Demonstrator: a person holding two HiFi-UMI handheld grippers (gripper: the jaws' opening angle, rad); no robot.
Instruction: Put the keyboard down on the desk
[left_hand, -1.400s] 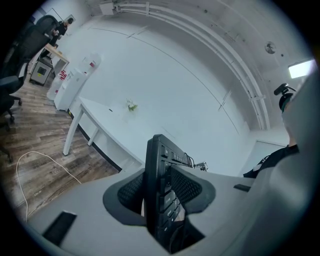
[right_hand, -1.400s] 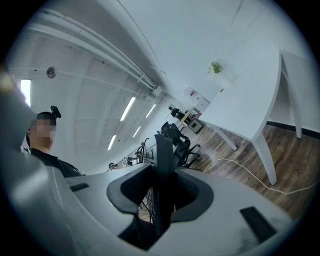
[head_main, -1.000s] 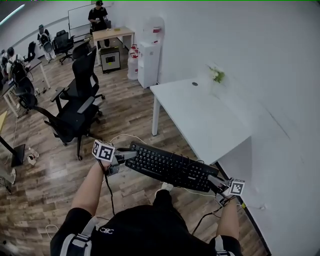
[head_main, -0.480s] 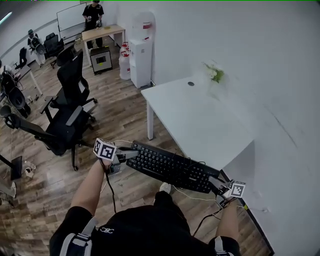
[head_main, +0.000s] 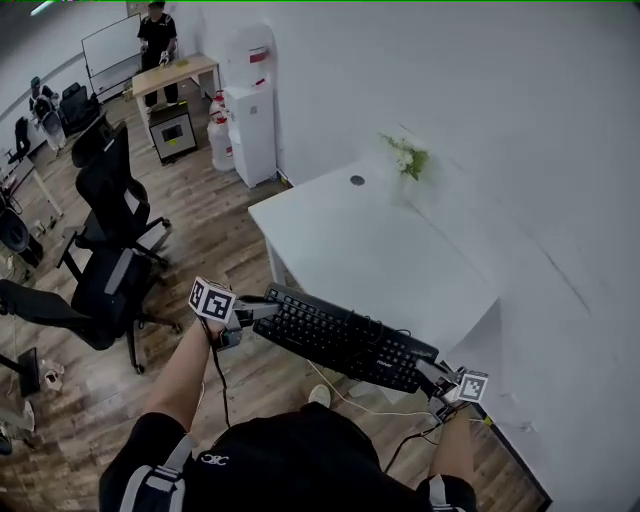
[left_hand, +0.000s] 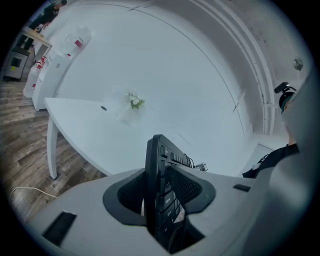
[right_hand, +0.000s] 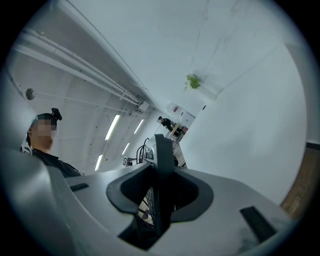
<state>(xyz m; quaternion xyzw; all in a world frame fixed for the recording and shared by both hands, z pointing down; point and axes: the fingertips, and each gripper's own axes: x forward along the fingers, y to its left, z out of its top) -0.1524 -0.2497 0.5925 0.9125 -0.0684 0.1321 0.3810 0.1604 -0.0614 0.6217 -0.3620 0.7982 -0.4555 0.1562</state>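
The left hand-held gripper (head_main: 258, 311) is clamped on the left end of a black keyboard (head_main: 345, 340), and the left gripper view shows the keyboard's edge gripped between the jaws. The right hand-held gripper (head_main: 436, 377) grips the right end the same way. The keyboard is full-size and keys-up, held in the air over the wooden floor (head_main: 200, 215), close to the near edge of the white table (head_main: 370, 250). Left of the table stand 2 black office chairs (head_main: 110, 280) and a white water dispenser (head_main: 248, 105). A small green plant (head_main: 405, 157) sits on the table's far side by the white wall (head_main: 520, 150).
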